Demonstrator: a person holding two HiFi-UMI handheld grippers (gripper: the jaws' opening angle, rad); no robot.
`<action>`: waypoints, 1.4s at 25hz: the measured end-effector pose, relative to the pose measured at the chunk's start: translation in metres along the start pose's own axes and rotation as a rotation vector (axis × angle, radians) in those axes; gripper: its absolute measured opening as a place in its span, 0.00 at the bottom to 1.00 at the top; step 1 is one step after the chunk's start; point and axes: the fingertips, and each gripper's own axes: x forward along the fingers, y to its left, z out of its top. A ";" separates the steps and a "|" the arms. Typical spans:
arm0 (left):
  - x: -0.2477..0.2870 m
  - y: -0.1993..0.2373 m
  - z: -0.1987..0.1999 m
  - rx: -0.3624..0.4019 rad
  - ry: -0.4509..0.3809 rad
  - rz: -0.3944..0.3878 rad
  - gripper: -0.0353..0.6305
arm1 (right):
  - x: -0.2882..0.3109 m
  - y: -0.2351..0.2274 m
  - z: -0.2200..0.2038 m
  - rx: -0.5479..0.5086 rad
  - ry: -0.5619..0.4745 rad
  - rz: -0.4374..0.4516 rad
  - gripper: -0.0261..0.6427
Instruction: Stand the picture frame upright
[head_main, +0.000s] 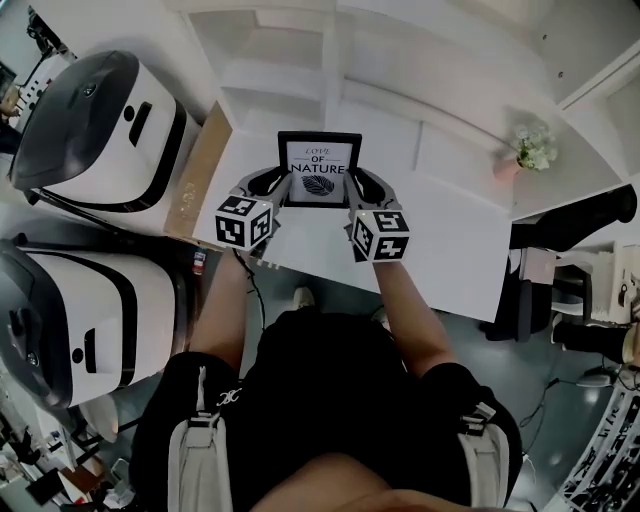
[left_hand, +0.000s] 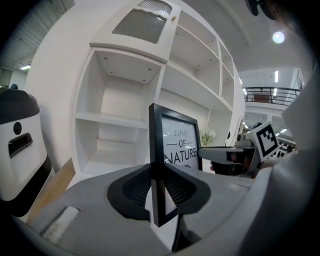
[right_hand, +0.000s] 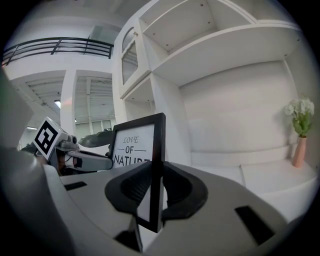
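Note:
A black picture frame (head_main: 319, 168) with a white print reading "LOVE OF NATURE" is held upright between both grippers, over the white table (head_main: 450, 250) in front of the shelf unit. My left gripper (head_main: 284, 187) is shut on the frame's left edge (left_hand: 159, 170). My right gripper (head_main: 353, 187) is shut on its right edge (right_hand: 156, 175). In the left gripper view the right gripper (left_hand: 227, 155) shows beyond the frame (left_hand: 181, 145). In the right gripper view the left gripper (right_hand: 85, 152) shows past the frame (right_hand: 136, 145). Whether the frame's bottom touches the table is hidden.
A white shelf unit (head_main: 330, 70) with open compartments stands behind the table. A small pink vase of white flowers (head_main: 528, 150) sits at the right. Two large white and black machines (head_main: 95, 125) stand at the left, beside a cardboard box (head_main: 195, 180).

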 end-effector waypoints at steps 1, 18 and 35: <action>0.004 0.007 -0.001 0.004 0.010 -0.006 0.19 | 0.006 0.001 -0.003 0.006 0.006 -0.010 0.15; 0.093 0.081 -0.016 0.067 0.092 -0.107 0.19 | 0.095 -0.035 -0.037 0.078 0.065 -0.167 0.15; 0.137 0.103 -0.047 0.108 0.129 -0.156 0.19 | 0.124 -0.055 -0.073 0.061 0.117 -0.206 0.15</action>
